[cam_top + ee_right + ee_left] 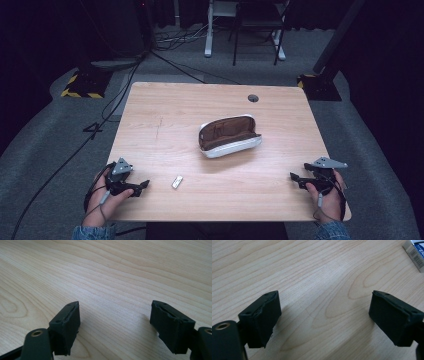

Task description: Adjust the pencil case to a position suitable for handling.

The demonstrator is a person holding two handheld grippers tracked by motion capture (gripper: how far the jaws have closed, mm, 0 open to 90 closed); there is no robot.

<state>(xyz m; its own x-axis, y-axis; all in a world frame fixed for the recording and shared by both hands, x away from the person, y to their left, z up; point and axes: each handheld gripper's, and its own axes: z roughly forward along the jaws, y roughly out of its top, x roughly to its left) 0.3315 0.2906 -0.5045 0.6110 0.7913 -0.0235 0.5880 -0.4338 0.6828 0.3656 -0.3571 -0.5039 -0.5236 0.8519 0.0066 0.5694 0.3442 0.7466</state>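
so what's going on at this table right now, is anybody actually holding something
Nothing is held at this moment. A person rests a left hand-held gripper and a right hand-held gripper at the near corners of the light wooden table, both with jaws wide open over bare wood. An open white pouch with a brown lining lies mid-table, untouched. A small white rectangular packet lies on the table just right of the left one, also untouched.

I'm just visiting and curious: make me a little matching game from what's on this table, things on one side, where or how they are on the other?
Things:
1. pouch
2. eraser
3. left gripper
4. round hole

Descriptions:
a. far side of the table
b. open, in the middle
c. small, near the front edge
d. held at the front left corner

Pairs: 1-b, 2-c, 3-d, 4-a
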